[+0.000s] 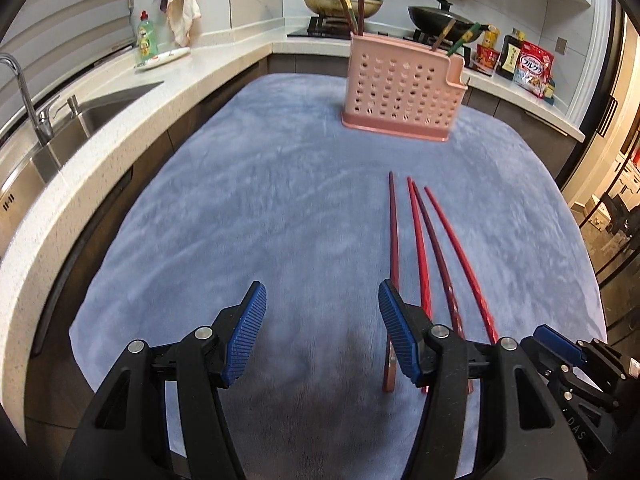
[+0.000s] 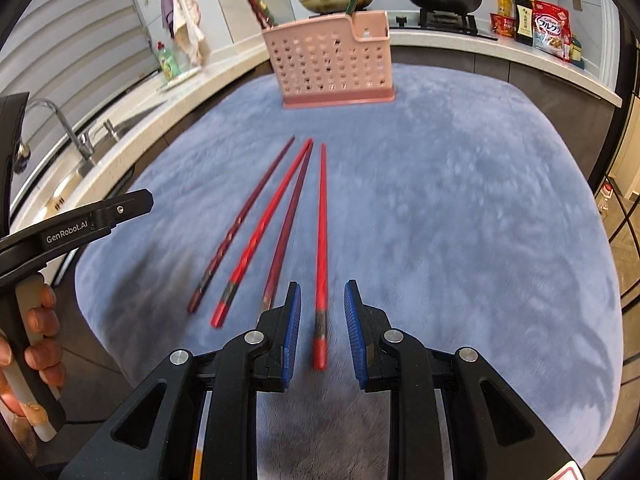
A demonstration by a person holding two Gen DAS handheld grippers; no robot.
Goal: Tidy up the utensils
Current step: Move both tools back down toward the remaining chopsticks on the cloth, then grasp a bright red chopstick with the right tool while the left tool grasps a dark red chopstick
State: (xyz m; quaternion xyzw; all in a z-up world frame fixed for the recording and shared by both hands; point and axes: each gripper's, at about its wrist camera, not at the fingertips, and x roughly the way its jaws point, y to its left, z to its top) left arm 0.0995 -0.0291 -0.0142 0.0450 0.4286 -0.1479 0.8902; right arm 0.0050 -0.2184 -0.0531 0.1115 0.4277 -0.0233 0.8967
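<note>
Several red and dark red chopsticks point(image 2: 280, 216) lie side by side on the blue cloth point(image 2: 460, 220); they also show in the left wrist view point(image 1: 420, 240). A pink perforated utensil holder point(image 2: 332, 64) stands at the far side with some chopsticks in it; it also shows in the left wrist view point(image 1: 404, 88). My right gripper point(image 2: 322, 312) is open, its jaws on either side of the thick end of the rightmost bright red chopstick point(image 2: 321, 240). My left gripper point(image 1: 322, 300) is open and empty, just left of the chopsticks.
A counter with a sink and faucet point(image 1: 24, 92) runs along the left. A green dish soap bottle point(image 1: 147, 36), pans on the stove point(image 1: 340, 2) and food packets point(image 1: 532, 66) stand at the back. The cloth's front edge is near the grippers.
</note>
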